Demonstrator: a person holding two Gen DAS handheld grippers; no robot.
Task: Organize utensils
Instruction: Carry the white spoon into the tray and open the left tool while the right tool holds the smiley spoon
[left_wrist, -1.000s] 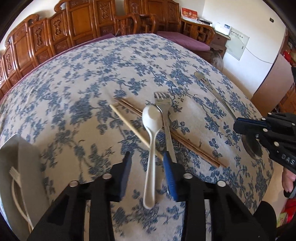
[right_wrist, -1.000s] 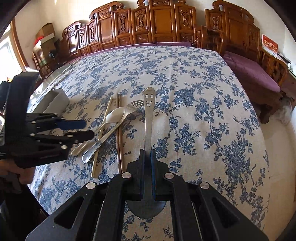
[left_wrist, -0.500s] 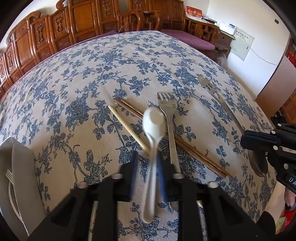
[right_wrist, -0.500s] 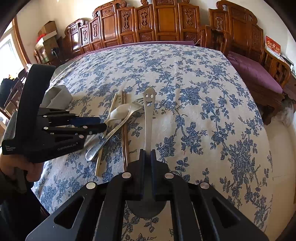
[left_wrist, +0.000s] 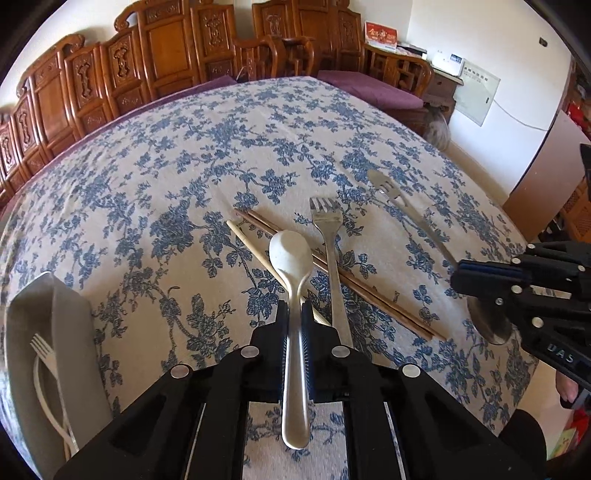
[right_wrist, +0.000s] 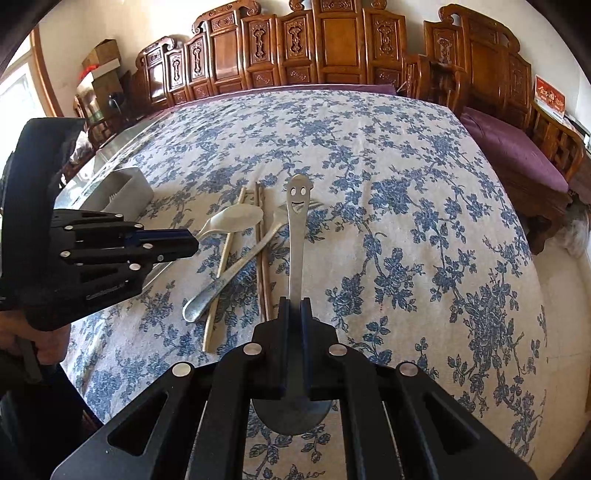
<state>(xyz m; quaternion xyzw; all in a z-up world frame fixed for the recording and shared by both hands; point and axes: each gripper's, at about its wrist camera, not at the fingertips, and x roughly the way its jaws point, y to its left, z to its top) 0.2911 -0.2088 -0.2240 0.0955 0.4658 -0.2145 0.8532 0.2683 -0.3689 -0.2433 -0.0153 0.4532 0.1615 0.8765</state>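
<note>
1. The left tool (left_wrist: 294, 314) has just been closing, and its jaws now pinch the handle of a pale spoon (left_wrist: 291, 280), whose bowl points away toward the far side.
2. The right tool (right_wrist: 294, 308) is pressed together on a metal spoon with a smiling face cut into its handle end (right_wrist: 297, 221); the spoon's bowl sits nearest, under the tool body.
3. Just past the left tool, a metal fork (left_wrist: 330, 254) lies on the blue-flowered worktop (left_wrist: 184, 166), crossing a dark pair of chopsticks (left_wrist: 369, 293) and just beside a lighter chopstick (left_wrist: 251, 243).
4. At the near left, a grey tray (left_wrist: 70, 332) holds a white fork (left_wrist: 42, 350).
5. Beyond the worktop stand carved wooden chairs (right_wrist: 332, 48) and a purple cushion (right_wrist: 517, 147).
</note>
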